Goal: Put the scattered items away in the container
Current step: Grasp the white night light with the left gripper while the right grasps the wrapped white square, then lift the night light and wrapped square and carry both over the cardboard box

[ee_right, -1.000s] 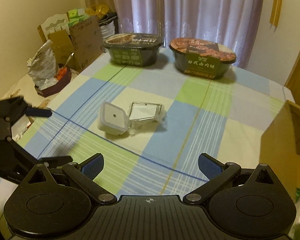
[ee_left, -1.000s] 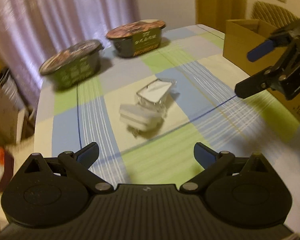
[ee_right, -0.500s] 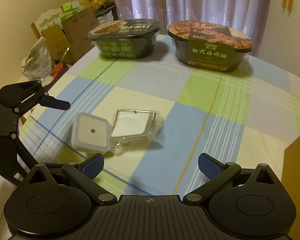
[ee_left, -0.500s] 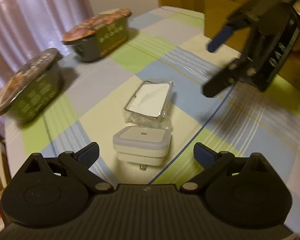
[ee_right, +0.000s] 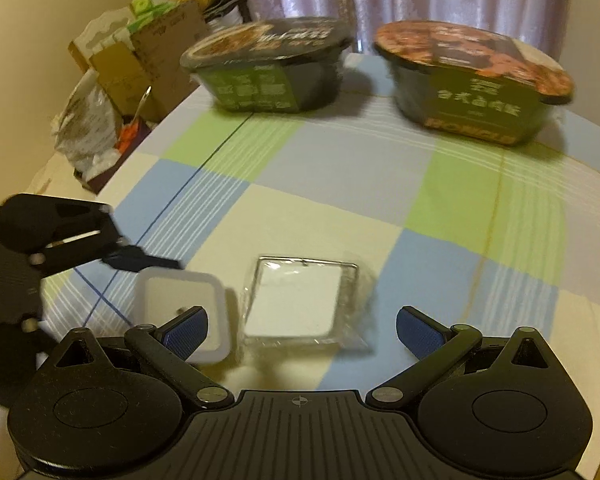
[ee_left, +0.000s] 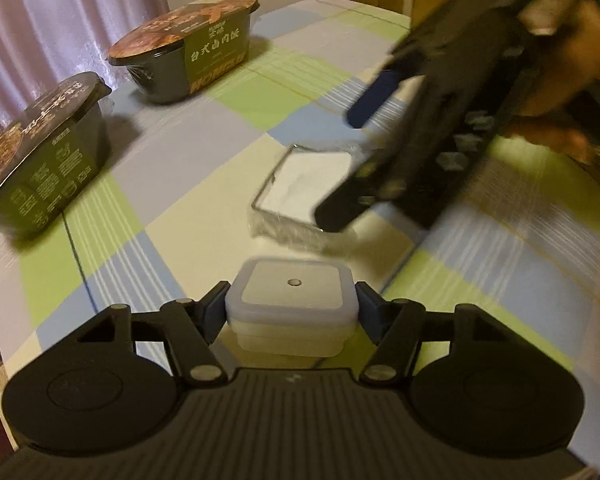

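A white square plug-in night light (ee_left: 292, 292) lies on the checked tablecloth (ee_left: 204, 168). My left gripper (ee_left: 292, 308) is shut on it, one blue pad against each side. Just beyond it lies a clear-wrapped packet (ee_left: 304, 184) with a white square inside. In the right wrist view that packet (ee_right: 296, 304) sits between the spread fingers of my right gripper (ee_right: 300, 324), which is open and hovers over it. The night light (ee_right: 176, 292) is at its left, with a left fingertip (ee_right: 140, 260) along its far side. A cardboard box (ee_left: 432, 0) stands at the far right.
Two sealed instant-meal bowls stand at the table's far side: a dark one (ee_right: 268, 68) and a brown-lidded one (ee_right: 472, 80). Boxes and bags (ee_right: 132, 60) are piled off the table's left edge. A hand (ee_left: 572, 64) holds the right gripper.
My left gripper came forward and went from open to shut on the night light. The right gripper moved in and down over the wrapped packet, still open.
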`<act>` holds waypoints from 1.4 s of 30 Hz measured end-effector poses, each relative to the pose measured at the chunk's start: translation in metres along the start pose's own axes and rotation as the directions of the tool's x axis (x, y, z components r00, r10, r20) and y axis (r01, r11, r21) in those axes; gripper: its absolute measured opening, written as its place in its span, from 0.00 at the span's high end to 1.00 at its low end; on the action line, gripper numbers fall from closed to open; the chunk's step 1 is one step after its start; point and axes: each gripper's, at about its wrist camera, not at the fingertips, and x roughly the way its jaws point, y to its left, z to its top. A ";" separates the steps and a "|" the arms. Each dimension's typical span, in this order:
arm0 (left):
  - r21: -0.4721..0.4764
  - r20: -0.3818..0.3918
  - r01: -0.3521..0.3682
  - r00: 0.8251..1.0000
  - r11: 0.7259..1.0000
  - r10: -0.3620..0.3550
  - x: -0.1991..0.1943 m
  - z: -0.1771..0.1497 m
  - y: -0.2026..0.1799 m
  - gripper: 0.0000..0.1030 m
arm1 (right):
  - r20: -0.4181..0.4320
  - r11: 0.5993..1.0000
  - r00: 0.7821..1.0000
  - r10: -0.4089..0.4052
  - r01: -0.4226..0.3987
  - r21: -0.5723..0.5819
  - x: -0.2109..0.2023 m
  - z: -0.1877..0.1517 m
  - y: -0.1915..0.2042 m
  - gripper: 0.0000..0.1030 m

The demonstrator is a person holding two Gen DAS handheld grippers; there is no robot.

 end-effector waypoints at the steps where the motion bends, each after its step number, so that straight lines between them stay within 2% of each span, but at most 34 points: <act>1: 0.004 -0.006 -0.003 1.000 1.000 0.003 -0.004 -0.004 -0.001 0.40 | -0.003 1.000 1.000 -0.005 0.005 -0.009 0.004 0.002 0.002 0.00; 3: 0.021 -0.017 -0.013 1.000 1.000 0.014 -0.012 -0.011 -0.002 0.41 | -0.007 1.000 1.000 -0.020 0.020 -0.014 0.013 0.006 0.004 0.00; 7: -0.015 0.002 -0.023 1.000 1.000 0.023 -0.023 -0.020 0.002 0.40 | -0.038 0.997 0.997 -0.074 0.073 -0.032 0.032 0.010 0.008 0.00; 11: -0.020 0.005 -0.032 0.999 0.999 0.032 -0.022 -0.022 0.001 0.30 | -0.068 0.996 0.994 -0.082 0.080 -0.024 0.043 0.007 0.006 0.00; 12: -0.017 -0.001 -0.032 0.999 0.999 0.032 -0.021 -0.022 0.001 0.30 | -0.062 0.996 0.994 -0.090 0.088 -0.026 0.042 0.006 0.005 0.21; 13: -0.015 -0.008 -0.036 0.999 0.999 0.036 -0.019 -0.022 0.000 0.30 | -0.054 0.994 0.993 -0.107 0.105 -0.039 0.039 0.005 0.007 0.29; 19: -0.036 -0.027 -0.029 0.999 0.999 0.028 -0.011 -0.023 -0.002 0.30 | -0.058 0.990 0.990 -0.126 0.121 -0.074 0.020 -0.010 0.012 0.31; 22: -0.050 -0.039 -0.036 0.999 0.998 0.034 -0.010 -0.024 -0.002 0.35 | -0.065 0.988 0.989 -0.133 0.128 -0.082 0.009 -0.022 0.016 0.31; 23: -0.057 -0.042 -0.038 0.998 0.998 0.036 -0.010 -0.024 -0.003 0.41 | -0.069 0.988 0.989 -0.132 0.126 -0.084 0.005 -0.027 0.017 0.31; 26: -0.060 -0.054 -0.042 0.998 0.997 0.039 -0.015 -0.024 -0.010 0.41 | -0.077 0.990 0.989 -0.124 0.118 -0.079 -0.012 -0.044 0.020 0.31; 31: -0.041 -0.051 -0.032 0.998 0.999 0.030 -0.039 -0.029 -0.049 0.41 | -0.086 0.990 0.989 -0.123 0.116 -0.082 -0.046 -0.081 0.030 0.31; 35: -0.076 -0.043 0.001 0.999 0.997 -0.004 -0.064 -0.037 -0.099 0.41 | -0.103 0.993 0.988 -0.112 0.108 -0.042 -0.077 -0.122 0.035 0.31; 42: -0.086 -0.090 0.045 0.995 0.995 -0.053 -0.083 -0.051 -0.187 0.41 | -0.138 0.994 0.984 -0.109 0.105 -0.030 -0.124 -0.202 0.052 0.31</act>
